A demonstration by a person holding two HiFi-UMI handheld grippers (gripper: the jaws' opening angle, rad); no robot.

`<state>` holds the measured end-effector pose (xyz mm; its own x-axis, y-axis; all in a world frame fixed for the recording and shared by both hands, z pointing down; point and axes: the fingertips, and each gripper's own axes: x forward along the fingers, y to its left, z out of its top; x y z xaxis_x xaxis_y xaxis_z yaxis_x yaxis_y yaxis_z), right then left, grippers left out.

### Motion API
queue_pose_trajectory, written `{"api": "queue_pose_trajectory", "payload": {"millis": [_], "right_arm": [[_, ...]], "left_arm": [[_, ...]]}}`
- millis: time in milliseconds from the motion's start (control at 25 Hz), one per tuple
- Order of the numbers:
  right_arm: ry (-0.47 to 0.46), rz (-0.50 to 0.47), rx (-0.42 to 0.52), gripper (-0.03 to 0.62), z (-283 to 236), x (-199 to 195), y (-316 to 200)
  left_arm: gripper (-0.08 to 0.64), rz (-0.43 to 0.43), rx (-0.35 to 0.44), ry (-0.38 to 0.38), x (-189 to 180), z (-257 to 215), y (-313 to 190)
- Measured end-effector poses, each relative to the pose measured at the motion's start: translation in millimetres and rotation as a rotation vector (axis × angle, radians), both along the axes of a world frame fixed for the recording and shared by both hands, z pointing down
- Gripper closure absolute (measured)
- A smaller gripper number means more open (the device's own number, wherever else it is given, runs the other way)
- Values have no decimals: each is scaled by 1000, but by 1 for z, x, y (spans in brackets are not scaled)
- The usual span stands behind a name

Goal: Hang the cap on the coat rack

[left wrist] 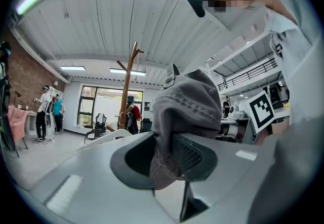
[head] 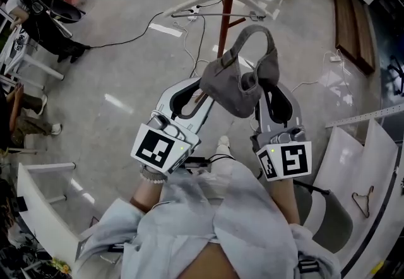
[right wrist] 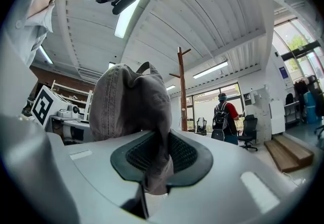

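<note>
A grey denim cap (head: 240, 79) hangs in the air between my two grippers, its strap loop arching upward. My left gripper (head: 201, 96) is shut on the cap's left edge; its pads pinch the fabric (left wrist: 167, 162). The right gripper (head: 268, 91) is shut on the cap's right edge, with cloth (right wrist: 154, 162) squeezed between its pads. A brown wooden coat rack (head: 228, 6) stands just beyond the cap, and a white hanger (head: 214, 3) rests on one of its pegs. In both gripper views the rack's pole (left wrist: 127, 86) (right wrist: 182, 88) rises behind the cap.
Cables (head: 158, 19) trail over the shiny floor around the rack's base. White tables (head: 363, 164) flank me at right, and more white furniture (head: 38, 202) stands at left. People (right wrist: 225, 116) stand far off near the windows. A wooden platform (head: 350, 25) lies at the back right.
</note>
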<state>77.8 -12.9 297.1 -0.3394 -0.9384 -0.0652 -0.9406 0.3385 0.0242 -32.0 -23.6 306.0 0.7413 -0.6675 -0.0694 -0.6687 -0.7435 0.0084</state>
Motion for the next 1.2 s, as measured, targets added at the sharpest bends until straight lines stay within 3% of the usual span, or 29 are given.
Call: {"api": "queue_pose_trajectory", "payload": {"millis": [560,800,1200], "right_arm": [[2,-105,-14,523,-8,69,-95],[-4,-131,-13,523,-10,74,-109],[-5,-139,-10,523,-16,68,-122]], "left_arm": [[459,-92,2,-8,69,-10,-85],[459,-118,-9,-37,75,-10,-97],[459,-134,3,-14,69,-18,-110]]}}
